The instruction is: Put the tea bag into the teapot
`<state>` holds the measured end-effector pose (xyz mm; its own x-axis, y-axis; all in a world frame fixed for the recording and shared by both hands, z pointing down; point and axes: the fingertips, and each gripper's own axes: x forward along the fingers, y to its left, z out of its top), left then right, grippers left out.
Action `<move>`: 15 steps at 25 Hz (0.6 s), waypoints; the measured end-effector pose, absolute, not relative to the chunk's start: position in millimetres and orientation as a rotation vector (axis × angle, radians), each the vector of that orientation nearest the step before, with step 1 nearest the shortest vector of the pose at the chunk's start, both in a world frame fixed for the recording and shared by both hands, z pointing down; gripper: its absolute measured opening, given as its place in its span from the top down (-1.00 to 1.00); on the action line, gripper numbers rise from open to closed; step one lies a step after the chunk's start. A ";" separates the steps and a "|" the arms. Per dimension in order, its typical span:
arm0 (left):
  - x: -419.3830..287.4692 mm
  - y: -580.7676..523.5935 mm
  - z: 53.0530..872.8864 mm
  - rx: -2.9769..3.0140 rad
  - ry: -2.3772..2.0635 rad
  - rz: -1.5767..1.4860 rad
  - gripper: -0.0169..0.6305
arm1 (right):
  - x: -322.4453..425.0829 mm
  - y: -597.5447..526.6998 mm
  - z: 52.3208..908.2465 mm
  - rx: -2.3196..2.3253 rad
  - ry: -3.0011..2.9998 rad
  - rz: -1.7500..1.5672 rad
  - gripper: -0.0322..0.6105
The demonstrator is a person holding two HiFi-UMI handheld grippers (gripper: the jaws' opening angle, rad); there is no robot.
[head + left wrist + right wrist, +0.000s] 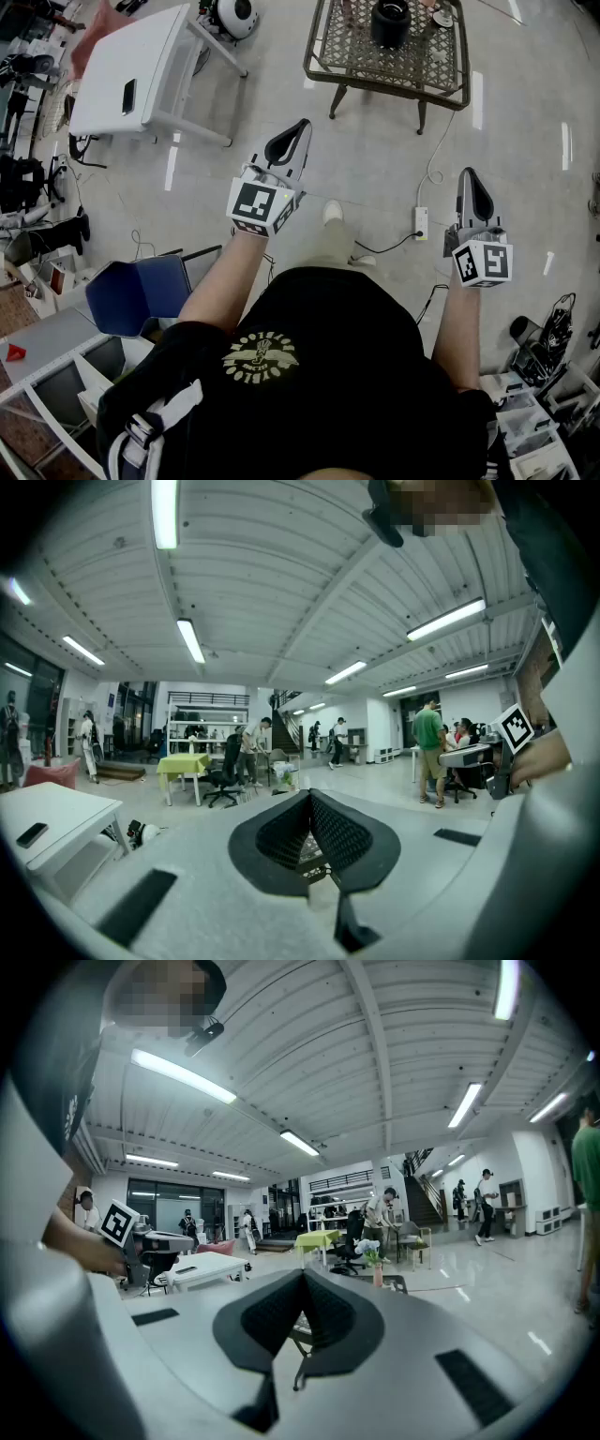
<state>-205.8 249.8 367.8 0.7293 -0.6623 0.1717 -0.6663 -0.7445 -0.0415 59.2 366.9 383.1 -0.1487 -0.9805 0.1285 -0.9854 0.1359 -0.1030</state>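
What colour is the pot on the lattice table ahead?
The pot is black; the head view shows it best.

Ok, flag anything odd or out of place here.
Nothing spilled or broken. Only oddity: a power strip and its cable lie loose on the floor by the person's shoe. The left gripper and right gripper are shut, empty.

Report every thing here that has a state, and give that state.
Left gripper: shut, empty.
Right gripper: shut, empty.
Black pot: upright on the wire table, out of both grippers.
Dark device: lying flat on the white table.
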 end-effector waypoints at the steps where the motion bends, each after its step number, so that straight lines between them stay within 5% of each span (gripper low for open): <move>1: -205.5 238.3 370.4 2.893 -1.108 0.274 0.96 | 59.2 357.5 383.8 2.032 -2.339 0.251 0.88; 15: -204.5 129.6 398.3 2.878 -0.938 0.272 0.96 | 45.4 262.1 374.2 2.087 -2.248 0.218 0.87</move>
